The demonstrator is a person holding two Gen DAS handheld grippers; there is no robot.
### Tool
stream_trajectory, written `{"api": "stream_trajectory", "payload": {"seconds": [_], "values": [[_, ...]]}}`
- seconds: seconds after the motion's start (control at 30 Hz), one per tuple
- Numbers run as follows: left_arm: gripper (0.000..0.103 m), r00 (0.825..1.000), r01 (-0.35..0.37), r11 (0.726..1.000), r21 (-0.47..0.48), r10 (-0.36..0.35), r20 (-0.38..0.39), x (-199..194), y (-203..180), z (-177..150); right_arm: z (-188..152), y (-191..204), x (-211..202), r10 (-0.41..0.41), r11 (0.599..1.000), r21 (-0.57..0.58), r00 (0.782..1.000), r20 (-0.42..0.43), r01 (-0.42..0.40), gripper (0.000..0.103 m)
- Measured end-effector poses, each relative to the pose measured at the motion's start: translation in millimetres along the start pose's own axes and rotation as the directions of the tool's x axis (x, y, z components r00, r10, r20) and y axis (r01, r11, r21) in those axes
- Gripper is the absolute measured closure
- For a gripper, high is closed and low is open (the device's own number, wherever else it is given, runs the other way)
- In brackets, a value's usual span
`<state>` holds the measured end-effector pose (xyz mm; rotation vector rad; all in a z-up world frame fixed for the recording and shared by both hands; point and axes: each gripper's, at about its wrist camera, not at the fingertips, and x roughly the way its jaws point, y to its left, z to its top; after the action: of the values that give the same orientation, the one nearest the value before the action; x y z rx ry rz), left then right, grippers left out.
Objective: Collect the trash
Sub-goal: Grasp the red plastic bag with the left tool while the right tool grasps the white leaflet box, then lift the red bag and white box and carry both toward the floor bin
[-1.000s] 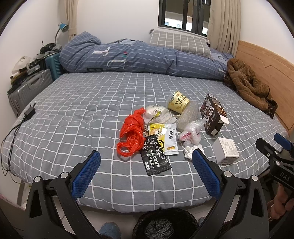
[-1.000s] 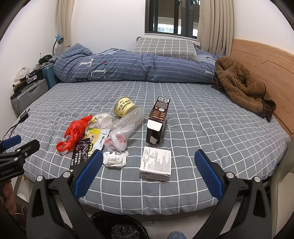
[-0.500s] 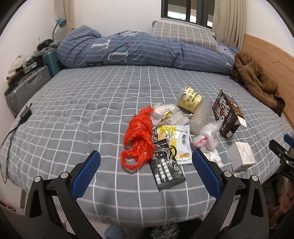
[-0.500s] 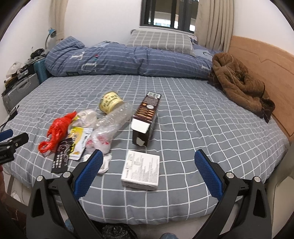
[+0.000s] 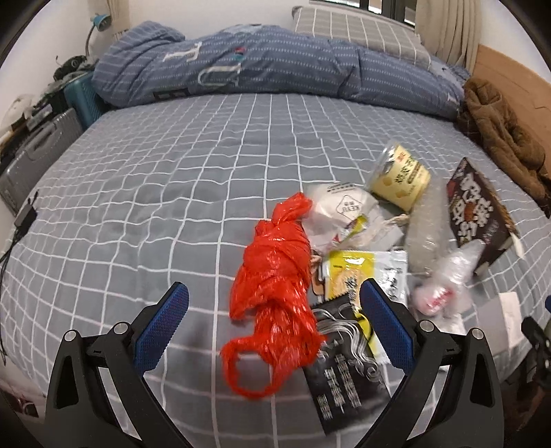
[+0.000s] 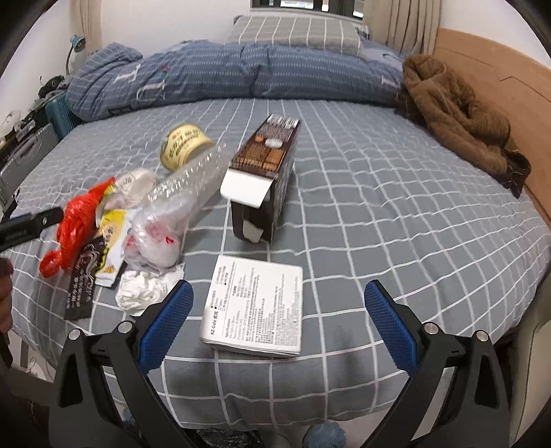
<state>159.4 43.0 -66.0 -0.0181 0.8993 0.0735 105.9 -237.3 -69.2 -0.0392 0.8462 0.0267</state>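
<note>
Trash lies in a cluster on the grey checked bed. A red plastic bag [image 5: 275, 286] sits between the fingers of my open left gripper [image 5: 273, 310], apart from both pads. Beside it lie a black sachet [image 5: 344, 372], a yellow-white packet [image 5: 358, 275], a white wrapper [image 5: 341, 210], a yellow can [image 5: 401, 179], a clear bottle [image 5: 425, 231] and a brown carton [image 5: 478, 210]. My open right gripper [image 6: 279, 310] hovers over a flat white box [image 6: 255, 306], with crumpled white paper [image 6: 144, 289] to its left and the brown carton [image 6: 265, 182] behind.
A rolled blue duvet [image 6: 220, 72] and a checked pillow [image 6: 296, 31] lie at the far side. A brown coat [image 6: 461, 113] rests by the wooden headboard [image 6: 499, 82]. Suitcases [image 5: 38, 155] stand left of the bed. The bed edge [image 6: 275, 406] lies just below my right gripper.
Both grippers have moved forward and down towards the bed. The red bag now lies between the left fingers, and the white box lies between the right ones. Both stay open.
</note>
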Motion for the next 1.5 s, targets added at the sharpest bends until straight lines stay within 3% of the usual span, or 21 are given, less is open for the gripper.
{"api": "stream_trajectory", "payload": {"seconds": [0.4, 0.67, 0.87, 1.5], "values": [[0.02, 0.998, -0.014, 1.0, 0.003, 0.014, -0.055, 45, 0, 13, -11, 11, 35, 0.023, 1.0, -0.019, 0.998, -0.057, -0.024, 0.016], [0.042, 0.996, 0.022, 1.0, -0.015, -0.023, -0.087, 57, 3, 9, -12, 10, 41, 0.066, 0.998, -0.005, 0.995, -0.076, -0.066, 0.033], [0.057, 0.995, 0.033, 0.999, -0.02, -0.035, -0.09, 55, 4, 6, -11, 13, 38, 0.074, 0.997, -0.011, 0.995, -0.069, -0.075, 0.034], [0.059, 0.999, 0.031, 0.999, -0.04, -0.032, -0.015, 1, -1, 1, 1, 22, -6, 0.071, 0.996, -0.053, 0.997, -0.012, -0.071, 0.036]]}}
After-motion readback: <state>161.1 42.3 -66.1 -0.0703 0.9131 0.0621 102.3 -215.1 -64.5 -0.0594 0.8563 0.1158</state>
